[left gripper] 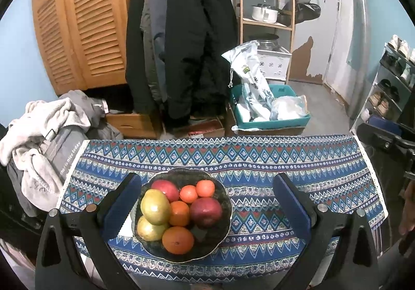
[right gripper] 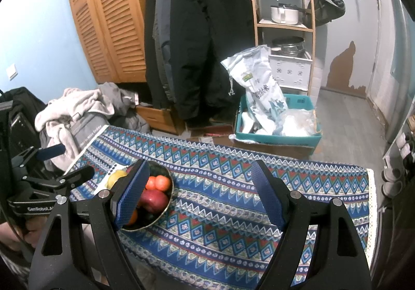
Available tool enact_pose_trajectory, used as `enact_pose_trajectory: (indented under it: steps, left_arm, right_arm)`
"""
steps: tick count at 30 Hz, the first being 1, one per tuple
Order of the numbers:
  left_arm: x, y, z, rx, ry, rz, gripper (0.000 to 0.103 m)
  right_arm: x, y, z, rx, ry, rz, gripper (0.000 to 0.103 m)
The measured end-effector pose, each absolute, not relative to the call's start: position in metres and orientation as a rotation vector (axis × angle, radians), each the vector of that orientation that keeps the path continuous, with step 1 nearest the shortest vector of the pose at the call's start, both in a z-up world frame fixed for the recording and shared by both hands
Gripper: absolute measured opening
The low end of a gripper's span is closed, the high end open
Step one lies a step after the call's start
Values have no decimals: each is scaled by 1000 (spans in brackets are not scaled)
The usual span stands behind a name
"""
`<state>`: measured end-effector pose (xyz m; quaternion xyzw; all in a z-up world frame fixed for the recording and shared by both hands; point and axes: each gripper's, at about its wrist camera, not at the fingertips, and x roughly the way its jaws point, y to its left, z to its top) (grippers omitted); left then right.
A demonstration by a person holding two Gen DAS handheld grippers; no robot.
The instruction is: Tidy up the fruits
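1. I see the worktop (left gripper: 298, 160) under a blue patterned cloth (right gripper: 233, 199), with hung black coats (left gripper: 186, 38) and a louvred wooden wardrobe (left gripper: 80, 22) behind it.
2. A teal crate (left gripper: 272, 123) holding a white printed sack (left gripper: 253, 82) sits on the floor beyond the worktop's far edge; a heap of pale clothes (left gripper: 44, 144) lies at its left end.
3. My left gripper (left gripper: 207, 209) hangs above the near edge with its jaws spread wide, gripping nothing; the bowl lies between them, toward the left finger.
4. My right gripper (right gripper: 199, 196) is likewise spread wide and empty, over bare cloth to the right of the bowl.
5. The dark bowl (left gripper: 223, 235) rests on the cloth near the worktop's front edge.
6. In it I count two yellow-green mangoes (left gripper: 155, 207), two red apples (left gripper: 206, 212), two oranges (left gripper: 178, 240) and two small tangerines (left gripper: 205, 188), all touching.
7. In the right wrist view the left finger hides part of the bowl.
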<state>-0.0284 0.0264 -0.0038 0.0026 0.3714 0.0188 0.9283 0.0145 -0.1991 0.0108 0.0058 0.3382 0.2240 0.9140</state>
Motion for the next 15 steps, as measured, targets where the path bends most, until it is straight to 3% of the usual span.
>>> enact_pose_trajectory:
  steps: [15]
  left_arm:
    - [-29, 25, -4, 8, 760, 34, 102]
  right_arm:
    - [15, -205, 12, 15, 693, 458, 80]
